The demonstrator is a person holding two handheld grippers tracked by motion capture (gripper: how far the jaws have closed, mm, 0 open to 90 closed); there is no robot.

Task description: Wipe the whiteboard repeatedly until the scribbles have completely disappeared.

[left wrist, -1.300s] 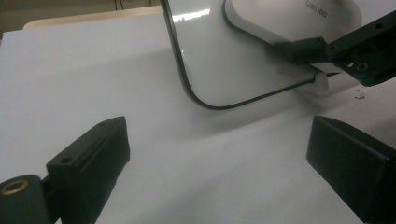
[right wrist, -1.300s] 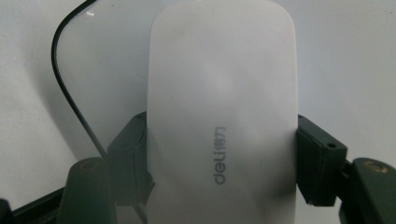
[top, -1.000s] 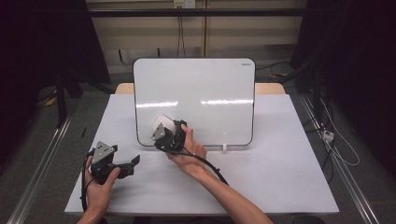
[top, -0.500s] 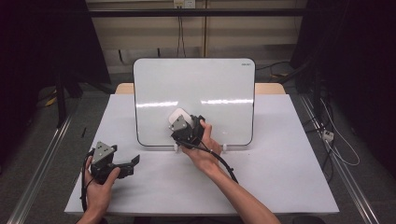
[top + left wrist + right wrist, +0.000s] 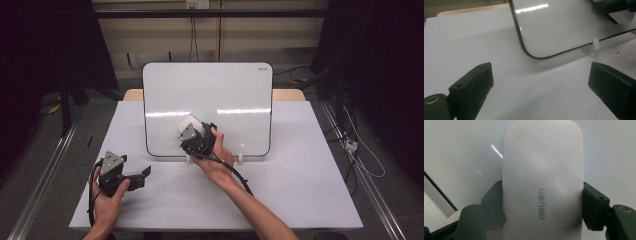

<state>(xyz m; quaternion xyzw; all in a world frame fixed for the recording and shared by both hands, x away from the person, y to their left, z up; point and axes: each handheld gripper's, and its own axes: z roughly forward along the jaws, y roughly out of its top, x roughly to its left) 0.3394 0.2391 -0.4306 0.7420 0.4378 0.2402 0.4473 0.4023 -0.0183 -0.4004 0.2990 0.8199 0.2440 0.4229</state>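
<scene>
I read "deli" plus two small Chinese chars on the white eraser (image 5: pixel 542 182), printed along its length. Whiteboard (image 5: pixel 207 100) has a small dark mark at far right corner, too small for me to read.

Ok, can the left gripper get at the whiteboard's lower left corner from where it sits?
Probably yes. The left gripper is open, and bare table lies between its fingers and the whiteboard corner. The right gripper holds the eraser farther right.

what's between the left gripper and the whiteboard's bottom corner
Nothing: in the left gripper view, only bare white table lies between the open left gripper and the whiteboard.
</scene>
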